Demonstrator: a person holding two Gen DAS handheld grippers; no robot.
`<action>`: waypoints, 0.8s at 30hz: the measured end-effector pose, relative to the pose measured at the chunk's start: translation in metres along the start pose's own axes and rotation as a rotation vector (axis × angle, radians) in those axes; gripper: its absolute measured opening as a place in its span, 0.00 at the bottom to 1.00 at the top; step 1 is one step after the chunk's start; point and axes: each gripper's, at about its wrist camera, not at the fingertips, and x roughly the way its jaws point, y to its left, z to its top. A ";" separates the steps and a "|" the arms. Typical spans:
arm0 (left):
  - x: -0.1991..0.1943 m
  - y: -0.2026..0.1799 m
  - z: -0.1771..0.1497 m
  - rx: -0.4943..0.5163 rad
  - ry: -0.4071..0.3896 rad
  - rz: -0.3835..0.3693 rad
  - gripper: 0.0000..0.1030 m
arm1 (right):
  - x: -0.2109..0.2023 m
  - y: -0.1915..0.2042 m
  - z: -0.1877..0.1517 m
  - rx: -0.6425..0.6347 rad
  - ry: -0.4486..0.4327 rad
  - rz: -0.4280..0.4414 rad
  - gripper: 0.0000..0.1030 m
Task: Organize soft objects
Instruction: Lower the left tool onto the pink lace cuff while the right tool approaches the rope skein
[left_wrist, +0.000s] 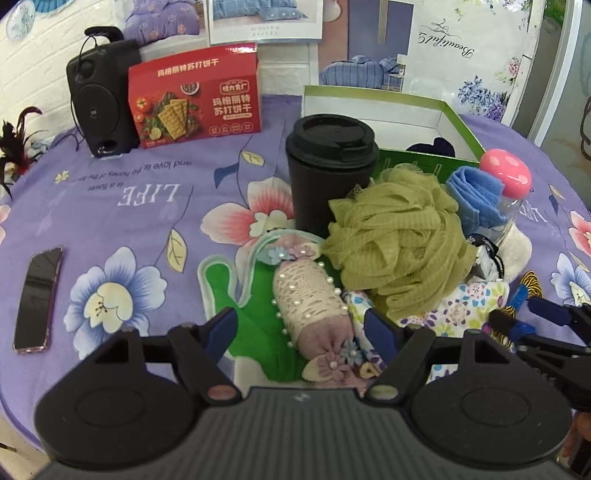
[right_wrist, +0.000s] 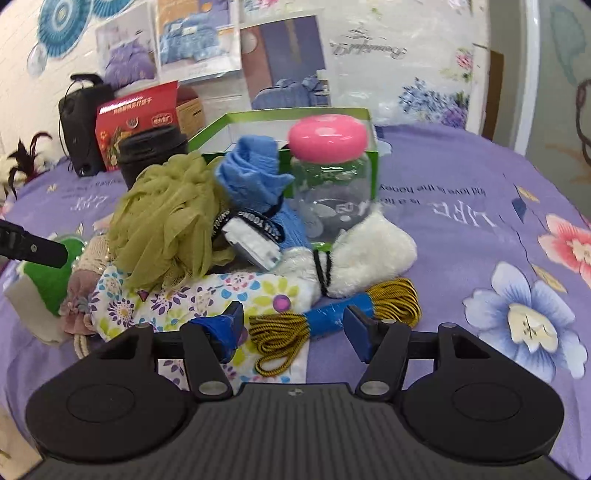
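A pile of soft things lies on the purple floral cloth. In the left wrist view my left gripper (left_wrist: 304, 326) is open around a pink lace roll with pearls (left_wrist: 312, 308) that lies on a green glove (left_wrist: 255, 314). A green mesh pouf (left_wrist: 399, 236) and a floral cloth (left_wrist: 461, 306) are to its right. In the right wrist view my right gripper (right_wrist: 295, 328) is open around a yellow-black cord bundle wrapped in blue tape (right_wrist: 332, 314). Beyond lie a white fluffy piece (right_wrist: 369, 254), a blue towel (right_wrist: 255, 177), the pouf (right_wrist: 166, 221) and the floral cloth (right_wrist: 207, 295).
A green open box (left_wrist: 436, 110) stands at the back, with a dark item inside. A black cup (left_wrist: 328, 170), a pink-lidded jar (right_wrist: 332, 173), a red cracker box (left_wrist: 195, 96), a black speaker (left_wrist: 99, 99) and a phone (left_wrist: 38, 299) also stand on the table.
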 end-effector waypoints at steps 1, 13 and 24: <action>0.000 -0.001 0.000 0.006 -0.002 0.000 0.74 | 0.005 0.000 0.000 -0.021 0.021 -0.016 0.44; 0.012 0.027 -0.027 -0.021 0.083 0.044 0.76 | -0.049 -0.097 -0.020 0.103 0.060 -0.201 0.45; 0.009 0.051 -0.040 -0.066 0.093 0.066 0.77 | -0.037 -0.032 0.002 0.110 0.005 0.081 0.45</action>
